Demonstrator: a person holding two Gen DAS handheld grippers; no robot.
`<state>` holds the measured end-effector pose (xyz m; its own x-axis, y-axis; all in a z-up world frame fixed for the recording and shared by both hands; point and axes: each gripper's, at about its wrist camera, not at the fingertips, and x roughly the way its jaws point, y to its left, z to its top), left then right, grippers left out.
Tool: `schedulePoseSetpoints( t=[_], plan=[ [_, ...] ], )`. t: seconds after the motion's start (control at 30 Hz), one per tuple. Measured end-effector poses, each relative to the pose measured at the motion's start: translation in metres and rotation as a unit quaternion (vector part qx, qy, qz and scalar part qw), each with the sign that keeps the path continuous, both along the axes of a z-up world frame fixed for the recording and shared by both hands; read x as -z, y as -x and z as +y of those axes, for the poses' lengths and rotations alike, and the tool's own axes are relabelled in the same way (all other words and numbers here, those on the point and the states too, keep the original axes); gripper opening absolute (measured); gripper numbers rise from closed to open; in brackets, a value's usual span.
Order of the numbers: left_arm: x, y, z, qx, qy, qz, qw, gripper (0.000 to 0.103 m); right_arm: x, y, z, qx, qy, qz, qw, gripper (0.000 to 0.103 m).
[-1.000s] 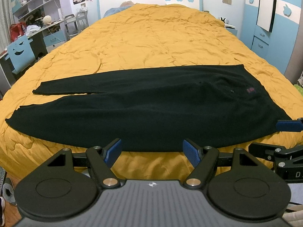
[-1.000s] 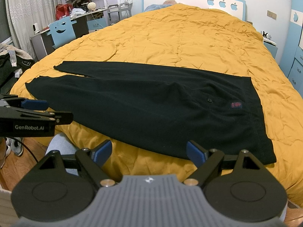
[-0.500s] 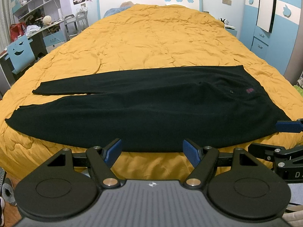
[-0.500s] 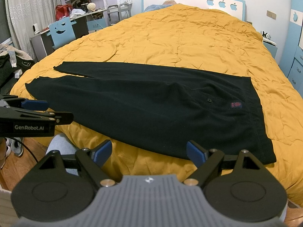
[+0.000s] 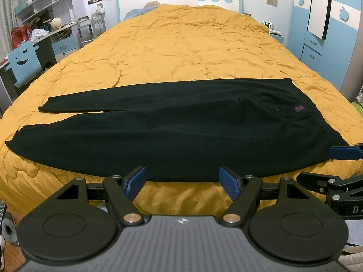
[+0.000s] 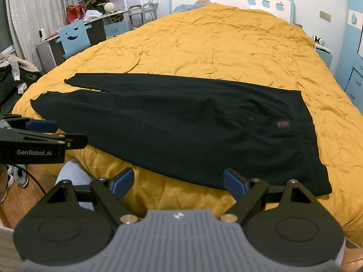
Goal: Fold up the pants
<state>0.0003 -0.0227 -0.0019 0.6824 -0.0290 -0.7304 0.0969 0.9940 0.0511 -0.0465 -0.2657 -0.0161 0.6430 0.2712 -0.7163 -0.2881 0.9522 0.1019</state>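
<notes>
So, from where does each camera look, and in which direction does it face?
Left wrist: sits on the left gripper, faces over the black pants toward the headboard; the right gripper's tip enters at right.
Right wrist: sits on the right gripper, faces the pants' waist end; the left gripper enters at left, a knee shows below.
Shared: pants, yellow quilt, headboard, both grippers open.

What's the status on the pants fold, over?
Left gripper open, right gripper open, both short of the bed. Black pants flat on yellow quilt, unfolded. Nothing in the way.
</notes>
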Motion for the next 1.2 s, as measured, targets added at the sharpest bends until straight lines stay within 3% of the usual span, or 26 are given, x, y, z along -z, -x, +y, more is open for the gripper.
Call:
schedulePoseSetpoints(
  t=[0.57, 0.73, 0.87, 0.97, 1.1, 1.2],
  plan=[
    [-0.003, -0.003, 0.008, -0.007, 0.003, -0.002, 1.0, 0.085, -0.001, -0.005, -0.006, 0.003, -0.006, 0.003, 1.0, 0.082],
    [-0.012, -0.011, 0.028, -0.011, -0.001, -0.028, 0.9995, 0.076, -0.002, -0.018, -0.026, 0.007, -0.021, -0.015, 1.0, 0.082],
    [-0.01, -0.023, 0.053, -0.017, 0.001, -0.034, 0.9993, 0.07, -0.001, -0.033, -0.044, -0.001, 0.013, -0.05, 0.999, 0.081],
    [-0.007, -0.028, 0.074, -0.002, 0.0, -0.048, 0.9989, 0.069, 0.004, -0.048, -0.061, -0.006, 0.041, -0.051, 0.998, 0.081],
    [-0.004, -0.038, 0.102, 0.022, -0.038, -0.069, 0.9967, 0.068, 0.016, -0.064, -0.085, -0.031, 0.101, -0.049, 0.993, 0.067],
    [-0.001, -0.045, 0.127, 0.044, -0.095, -0.075, 0.9917, 0.068, 0.025, -0.073, -0.107, -0.041, 0.123, -0.039, 0.991, 0.053]
  ],
)
